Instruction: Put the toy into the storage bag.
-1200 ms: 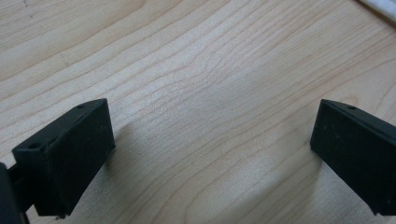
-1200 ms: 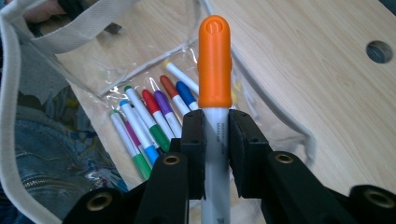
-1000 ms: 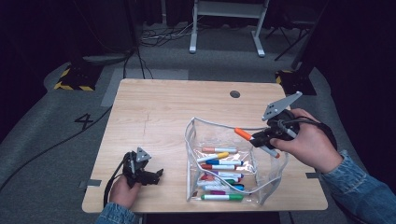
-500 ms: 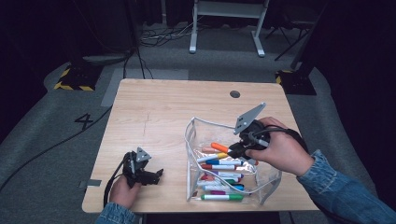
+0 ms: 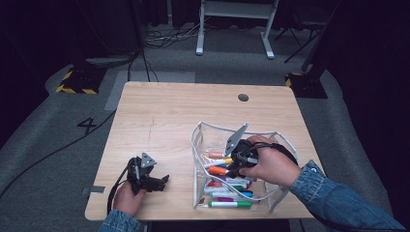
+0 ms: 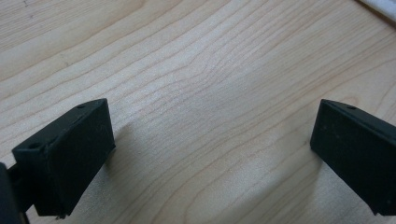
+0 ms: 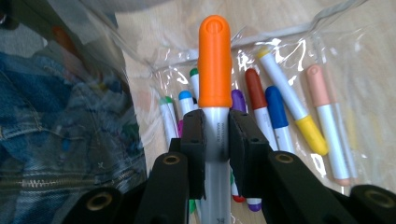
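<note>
My right gripper (image 5: 231, 169) (image 7: 215, 135) is shut on an orange-capped marker (image 7: 215, 70) (image 5: 218, 170), its pads clamping the grey barrel just below the cap. It holds the marker inside the clear plastic pouch (image 5: 198, 145), low over several markers (image 5: 227, 193) (image 7: 280, 112) lying on the pouch's bottom. My left gripper (image 5: 164, 180) (image 6: 212, 154) rests on the wooden table (image 5: 174, 111) near the front left, jaws wide open with bare wood between them.
The table has a round cable hole (image 5: 243, 97) at the back right. A denim sleeve (image 5: 333, 198) reaches in from the lower right. A cable (image 5: 116, 188) trails from the left gripper over the front edge. Grey floor surrounds the table.
My right gripper has come down and to the left with the orange marker, from above the pouch's right rim into the pouch. The left gripper has stayed put.
</note>
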The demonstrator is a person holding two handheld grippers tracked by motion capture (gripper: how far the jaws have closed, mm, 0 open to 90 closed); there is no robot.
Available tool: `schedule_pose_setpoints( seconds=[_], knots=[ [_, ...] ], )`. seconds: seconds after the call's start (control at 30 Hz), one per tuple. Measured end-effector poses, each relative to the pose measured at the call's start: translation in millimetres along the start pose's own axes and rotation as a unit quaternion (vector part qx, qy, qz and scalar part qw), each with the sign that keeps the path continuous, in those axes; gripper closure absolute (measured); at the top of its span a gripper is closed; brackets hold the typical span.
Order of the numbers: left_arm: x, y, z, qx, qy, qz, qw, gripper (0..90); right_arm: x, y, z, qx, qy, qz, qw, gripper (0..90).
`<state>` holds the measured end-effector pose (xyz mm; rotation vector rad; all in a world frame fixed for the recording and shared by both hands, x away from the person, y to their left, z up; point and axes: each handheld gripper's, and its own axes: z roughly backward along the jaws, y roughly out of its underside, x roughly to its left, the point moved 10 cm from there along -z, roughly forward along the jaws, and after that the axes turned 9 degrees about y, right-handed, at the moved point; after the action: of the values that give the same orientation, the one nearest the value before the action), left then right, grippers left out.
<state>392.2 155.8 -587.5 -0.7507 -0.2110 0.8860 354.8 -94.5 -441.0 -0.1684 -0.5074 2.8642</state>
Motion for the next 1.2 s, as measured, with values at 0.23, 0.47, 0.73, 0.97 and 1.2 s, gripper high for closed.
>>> schedule_pose_setpoints(
  seconds=[0.23,0.47,0.73,0.97,1.2],
  knots=[
    [0.0,0.0,0.0,0.0,0.0,0.0,1.0,0.0,5.0,10.0,-22.1,0.025,-0.012,0.013,0.9995,77.0],
    [0.0,0.0,0.0,0.0,0.0,0.0,1.0,0.0,9.4,14.1,-35.3,0.035,-0.024,0.032,0.9986,67.3],
    [0.0,0.0,0.0,0.0,0.0,0.0,1.0,0.0,3.4,4.6,-30.8,-0.011,-0.002,0.026,0.9996,32.6],
    [0.1,-0.2,-0.1,-0.001,0.0,0.0,1.0,0.0,-10.1,-1.2,-3.7,-0.048,0.023,-0.014,0.9985,28.8],
    [-0.2,0.0,-0.2,-0.001,0.001,0.0,1.0,0.0,-22.9,-5.8,35.2,-0.09,0.058,-0.04,0.9934,28.8]
  ],
)
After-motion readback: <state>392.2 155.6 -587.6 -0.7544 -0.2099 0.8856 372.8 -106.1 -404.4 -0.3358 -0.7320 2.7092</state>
